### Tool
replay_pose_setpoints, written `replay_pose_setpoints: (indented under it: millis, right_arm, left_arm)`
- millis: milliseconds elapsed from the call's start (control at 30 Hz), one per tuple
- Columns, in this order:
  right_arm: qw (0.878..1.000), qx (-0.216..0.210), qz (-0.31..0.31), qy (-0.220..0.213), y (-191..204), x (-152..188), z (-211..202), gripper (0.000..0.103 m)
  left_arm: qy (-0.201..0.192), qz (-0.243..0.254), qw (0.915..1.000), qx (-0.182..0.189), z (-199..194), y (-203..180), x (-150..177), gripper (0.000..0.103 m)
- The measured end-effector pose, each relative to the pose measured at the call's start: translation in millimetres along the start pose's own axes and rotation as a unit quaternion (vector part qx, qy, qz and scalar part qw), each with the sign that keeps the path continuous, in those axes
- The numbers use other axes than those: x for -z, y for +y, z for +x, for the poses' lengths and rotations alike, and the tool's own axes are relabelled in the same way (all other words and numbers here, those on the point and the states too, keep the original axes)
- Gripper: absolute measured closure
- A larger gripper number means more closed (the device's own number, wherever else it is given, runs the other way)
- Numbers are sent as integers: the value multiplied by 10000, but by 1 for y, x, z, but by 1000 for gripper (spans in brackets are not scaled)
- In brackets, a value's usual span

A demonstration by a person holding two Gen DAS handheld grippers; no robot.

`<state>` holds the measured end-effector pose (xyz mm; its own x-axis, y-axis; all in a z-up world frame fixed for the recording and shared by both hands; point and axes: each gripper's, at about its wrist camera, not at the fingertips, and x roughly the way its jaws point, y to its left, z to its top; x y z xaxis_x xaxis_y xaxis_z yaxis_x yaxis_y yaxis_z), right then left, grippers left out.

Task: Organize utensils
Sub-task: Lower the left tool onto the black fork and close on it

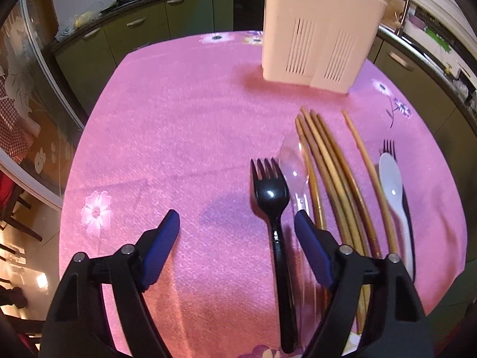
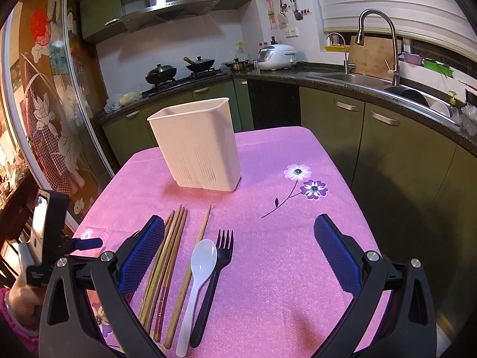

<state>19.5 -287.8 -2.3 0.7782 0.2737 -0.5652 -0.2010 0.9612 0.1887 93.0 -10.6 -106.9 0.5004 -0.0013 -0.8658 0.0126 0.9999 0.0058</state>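
In the left wrist view, a black fork (image 1: 271, 194) lies on the pink tablecloth (image 1: 179, 119). Its handle runs between the fingers of my left gripper (image 1: 237, 217), close to the right pad and not touched; the jaws stand open. Beside it lie a clear spoon (image 1: 293, 161), several wooden chopsticks (image 1: 328, 179), and a white spoon (image 1: 390, 179) on a second black fork (image 1: 387, 146). The white slotted utensil holder (image 1: 319, 35) stands upright behind them. My right gripper (image 2: 238, 223) hangs open over the white spoon (image 2: 204, 259), fork (image 2: 222, 247) and chopsticks (image 2: 173, 238), gripping nothing, with the holder (image 2: 196, 146) beyond.
Green kitchen cabinets (image 2: 372, 137) wrap the table's far and right sides, with a sink and tap (image 2: 378, 44) on the counter. A glass sliding door (image 2: 50, 119) stands at left. A person's hand (image 2: 18, 298) holds the left gripper's handle at the right wrist view's left edge.
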Motion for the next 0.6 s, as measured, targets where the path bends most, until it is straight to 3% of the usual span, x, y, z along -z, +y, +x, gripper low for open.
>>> replay_pose_setpoints:
  millis: [233,600]
  right_arm:
    - [10000,7,-25,42,1,0,1,4]
    - [9999,24,-93,89,6,2,6,4]
  left_arm:
    - [33,-36,10000,-80,11,1,-3,38]
    - [-13,-49,10000,-34,12,-8,-5,38]
